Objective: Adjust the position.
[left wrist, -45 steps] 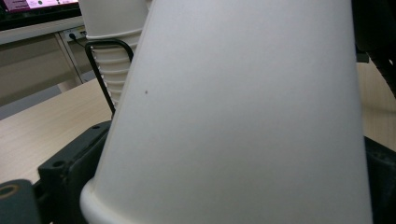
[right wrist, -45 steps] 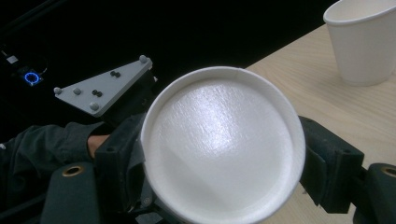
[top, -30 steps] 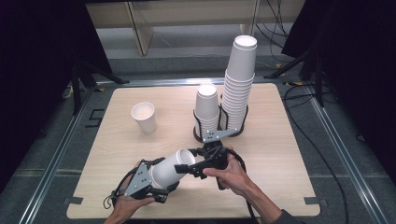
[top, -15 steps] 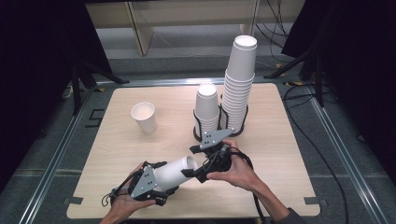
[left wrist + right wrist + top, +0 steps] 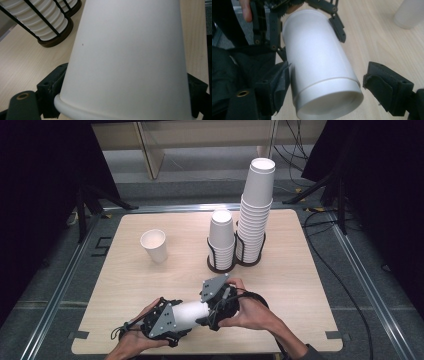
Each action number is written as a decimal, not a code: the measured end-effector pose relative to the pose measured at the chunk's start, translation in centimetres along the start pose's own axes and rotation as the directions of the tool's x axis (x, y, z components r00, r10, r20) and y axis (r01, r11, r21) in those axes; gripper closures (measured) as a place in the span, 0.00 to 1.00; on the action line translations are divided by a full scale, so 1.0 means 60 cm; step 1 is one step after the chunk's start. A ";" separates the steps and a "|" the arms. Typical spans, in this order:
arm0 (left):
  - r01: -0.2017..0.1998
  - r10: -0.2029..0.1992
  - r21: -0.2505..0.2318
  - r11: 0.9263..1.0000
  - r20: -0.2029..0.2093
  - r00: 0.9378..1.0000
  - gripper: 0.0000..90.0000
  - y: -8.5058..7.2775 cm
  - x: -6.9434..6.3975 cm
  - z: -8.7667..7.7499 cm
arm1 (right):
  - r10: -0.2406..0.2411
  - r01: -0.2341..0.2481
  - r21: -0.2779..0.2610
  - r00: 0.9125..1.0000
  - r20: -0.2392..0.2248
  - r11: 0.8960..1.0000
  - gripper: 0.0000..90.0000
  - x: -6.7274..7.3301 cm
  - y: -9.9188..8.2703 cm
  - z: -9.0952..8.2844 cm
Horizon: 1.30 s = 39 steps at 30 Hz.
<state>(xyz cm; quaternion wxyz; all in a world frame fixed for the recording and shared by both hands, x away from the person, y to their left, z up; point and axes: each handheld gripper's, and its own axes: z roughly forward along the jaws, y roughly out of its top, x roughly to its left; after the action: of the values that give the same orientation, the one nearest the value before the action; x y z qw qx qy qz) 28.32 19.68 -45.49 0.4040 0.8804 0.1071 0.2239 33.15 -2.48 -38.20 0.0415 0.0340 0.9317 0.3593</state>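
A white paper cup [image 5: 191, 313] lies on its side just above the table's front edge. My left gripper [image 5: 179, 318] is shut on it, and in the left gripper view the gripper [image 5: 125, 86] has both jaws pressed to the cup [image 5: 130, 57] near its rolled rim. My right gripper [image 5: 211, 312] sits around the cup's other end and is open. In the right gripper view, the cup's recessed base [image 5: 329, 105] lies between that gripper's [image 5: 325, 87] jaws. One pad [image 5: 283, 82] touches the wall and the other pad [image 5: 384, 91] stands apart from it.
An upright single cup [image 5: 154, 245] stands at the left middle of the wooden table [image 5: 300, 270]. A short cup stack [image 5: 221, 239] and a tall one [image 5: 256, 210] sit in black wire holders [image 5: 221, 266] at the back centre. A hand's finger [image 5: 245, 11] shows behind the cup.
The right gripper has slid down and left over the cup's free end, which faced up and right a second ago. The cup now lies more level, still in the left gripper.
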 end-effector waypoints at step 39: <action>0.061 -0.040 -0.160 0.985 0.130 0.991 0.09 -0.014 0.010 -0.005 | -0.108 0.121 0.117 0.988 -0.108 0.986 0.28 0.005 -0.016 0.038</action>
<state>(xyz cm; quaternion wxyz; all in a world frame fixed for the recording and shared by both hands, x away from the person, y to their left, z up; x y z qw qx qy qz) 28.69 20.64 -45.74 0.4865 0.8537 0.0850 0.1655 33.02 -1.67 -40.55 0.0126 -0.0354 0.9534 0.2993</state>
